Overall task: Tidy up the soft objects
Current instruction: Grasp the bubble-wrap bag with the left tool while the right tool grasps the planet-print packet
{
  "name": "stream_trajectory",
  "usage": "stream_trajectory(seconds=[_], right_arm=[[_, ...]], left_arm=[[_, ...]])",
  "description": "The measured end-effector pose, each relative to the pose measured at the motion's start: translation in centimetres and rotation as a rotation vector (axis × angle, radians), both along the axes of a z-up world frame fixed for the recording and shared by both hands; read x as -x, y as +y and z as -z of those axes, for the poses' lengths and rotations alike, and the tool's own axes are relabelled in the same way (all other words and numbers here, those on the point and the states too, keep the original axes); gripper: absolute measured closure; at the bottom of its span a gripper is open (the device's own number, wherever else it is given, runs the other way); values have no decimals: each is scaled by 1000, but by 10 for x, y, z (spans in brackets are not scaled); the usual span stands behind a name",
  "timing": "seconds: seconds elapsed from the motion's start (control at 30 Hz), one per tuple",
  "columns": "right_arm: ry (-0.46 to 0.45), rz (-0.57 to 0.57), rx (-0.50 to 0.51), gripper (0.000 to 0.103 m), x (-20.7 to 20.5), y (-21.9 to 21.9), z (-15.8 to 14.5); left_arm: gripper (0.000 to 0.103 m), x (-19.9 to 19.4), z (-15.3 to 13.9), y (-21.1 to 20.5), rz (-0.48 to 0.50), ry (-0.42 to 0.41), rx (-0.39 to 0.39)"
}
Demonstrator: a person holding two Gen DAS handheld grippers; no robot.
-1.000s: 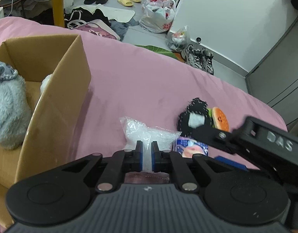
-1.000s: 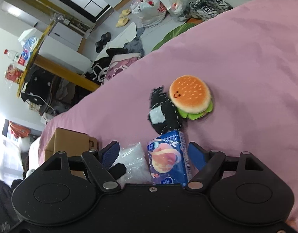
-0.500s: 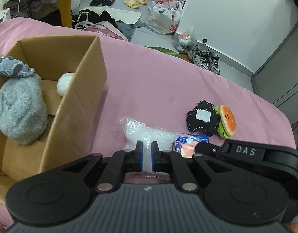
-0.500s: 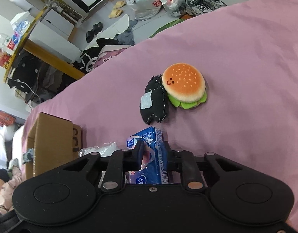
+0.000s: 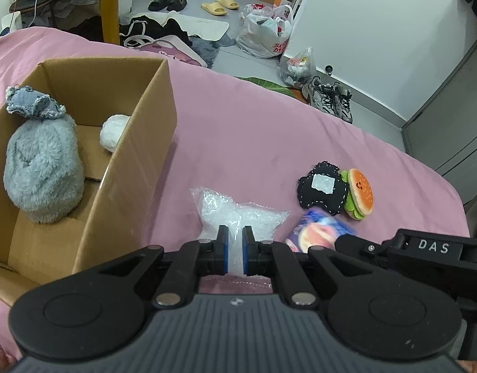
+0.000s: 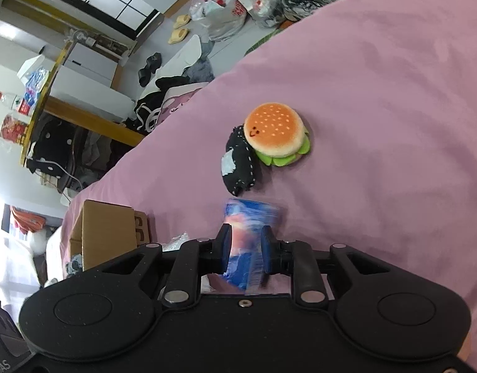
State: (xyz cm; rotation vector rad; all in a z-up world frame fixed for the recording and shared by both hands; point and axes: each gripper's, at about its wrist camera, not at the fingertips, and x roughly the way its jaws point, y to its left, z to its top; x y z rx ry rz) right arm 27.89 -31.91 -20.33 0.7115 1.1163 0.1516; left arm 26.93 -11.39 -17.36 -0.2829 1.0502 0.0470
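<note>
The left gripper (image 5: 235,250) is clamped on a clear plastic bag (image 5: 238,217) of white filling, its blue pads pinching the bag's near end while the rest spreads ahead on the pink bedcover (image 5: 254,143). Only the left wrist view looks into the open cardboard box (image 5: 136,168) to the gripper's left — a grey plush toy (image 5: 43,168) with a denim hat and a white ball (image 5: 114,132) sit inside. The right gripper (image 6: 244,253) is closed on a blue tissue pack (image 6: 251,217), blurred in both views. Ahead of it lie a black pouch (image 6: 238,168) and a burger plush (image 6: 274,133), touching — the right wrist view shows the burger's bun top and smiling face, and the box only from outside, far to its left.
</note>
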Motion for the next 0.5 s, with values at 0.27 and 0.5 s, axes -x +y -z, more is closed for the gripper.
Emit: stream_trajectory(seconds=[0.27,0.5], right_arm=[[40,-21,-11,29,-5,9,8],[61,-64,48,29,-18,28,17]], left_arm=[[96,-2,-2,2,2,0,-3],[96,-5,-4,7,-2,-5,-26]])
